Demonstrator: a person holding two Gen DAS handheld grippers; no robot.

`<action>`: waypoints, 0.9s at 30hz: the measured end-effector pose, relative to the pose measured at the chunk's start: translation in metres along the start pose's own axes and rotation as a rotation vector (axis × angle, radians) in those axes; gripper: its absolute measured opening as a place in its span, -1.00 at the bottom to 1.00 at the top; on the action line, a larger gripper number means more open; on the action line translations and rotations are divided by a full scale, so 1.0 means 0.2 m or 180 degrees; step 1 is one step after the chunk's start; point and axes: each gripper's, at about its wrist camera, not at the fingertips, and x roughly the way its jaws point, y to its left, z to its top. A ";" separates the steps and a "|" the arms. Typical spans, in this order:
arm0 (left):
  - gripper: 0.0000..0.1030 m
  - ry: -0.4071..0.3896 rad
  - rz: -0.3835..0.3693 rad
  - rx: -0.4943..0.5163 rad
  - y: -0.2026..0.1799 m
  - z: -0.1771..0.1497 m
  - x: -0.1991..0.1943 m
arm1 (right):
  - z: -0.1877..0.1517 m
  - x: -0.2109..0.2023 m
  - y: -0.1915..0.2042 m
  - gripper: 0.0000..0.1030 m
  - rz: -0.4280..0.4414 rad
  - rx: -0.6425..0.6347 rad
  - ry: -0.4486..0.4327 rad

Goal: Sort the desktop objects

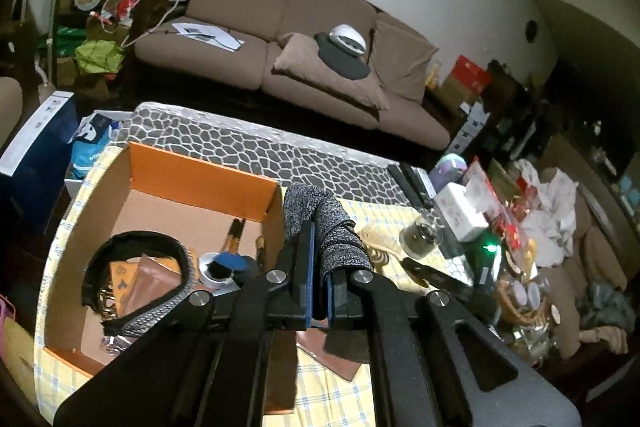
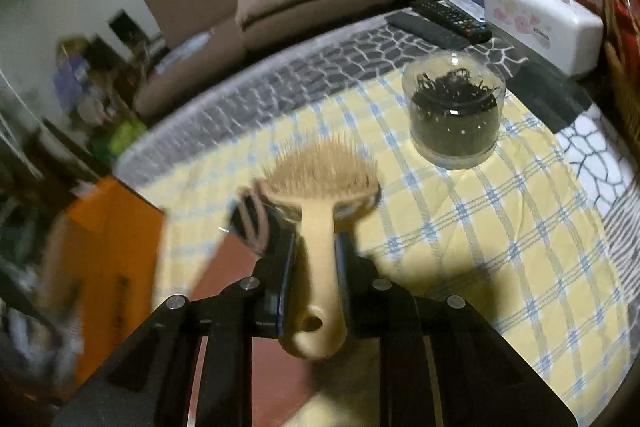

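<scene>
While blurred, hairbrush (image 2: 320,227) only rightward.

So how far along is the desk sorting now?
Done: a makeup brush and pouch already lie in the orange box. In hand: the left claw grips a grey cloth, the right claw a hairbrush. Left: the jar.
</scene>
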 end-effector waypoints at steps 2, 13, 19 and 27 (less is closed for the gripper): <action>-0.92 -0.0029 -0.0006 -0.0044 0.03 0.01 -0.03 | 0.01 -0.04 0.01 -1.00 0.0208 0.0111 -0.0016; -0.92 -0.0001 -0.0029 -0.0101 0.10 0.01 -0.06 | -0.04 0.00 0.14 -0.63 -0.0163 -0.0023 0.0249; -0.92 0.0039 -0.0004 -0.0110 0.12 0.00 -0.03 | -0.08 0.20 0.07 -0.35 -0.0208 0.0299 0.0410; -0.92 0.0081 0.0034 -0.0092 0.14 -0.01 0.00 | -0.07 0.27 0.10 0.08 -0.0197 0.0449 0.0259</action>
